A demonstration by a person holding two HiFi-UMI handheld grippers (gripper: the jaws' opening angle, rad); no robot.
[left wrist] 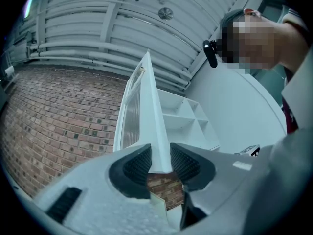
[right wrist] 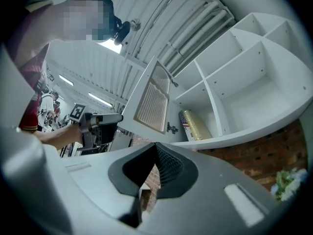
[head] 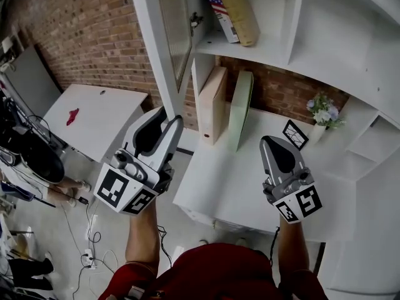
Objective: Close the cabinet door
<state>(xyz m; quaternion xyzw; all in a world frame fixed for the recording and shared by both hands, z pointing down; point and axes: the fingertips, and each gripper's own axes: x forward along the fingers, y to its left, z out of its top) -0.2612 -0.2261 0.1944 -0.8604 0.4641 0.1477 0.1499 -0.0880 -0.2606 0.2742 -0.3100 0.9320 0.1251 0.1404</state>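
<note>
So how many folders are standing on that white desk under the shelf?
2. The beige folder stands upright nearer the open cabinet door; the pale green folder leans just beside it. None looks hidden.

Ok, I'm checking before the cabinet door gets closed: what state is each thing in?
cabinet door: open, swung out
left gripper: open, door's edge lined up between its jaws
right gripper: shut, empty
pink binder: standing upright
flower vase: upright

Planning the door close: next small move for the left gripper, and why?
Probably push the left gripper forward onto the cabinet door: the door stands wide open and, in the left gripper view, its edge lines up between the parted jaws.
</note>
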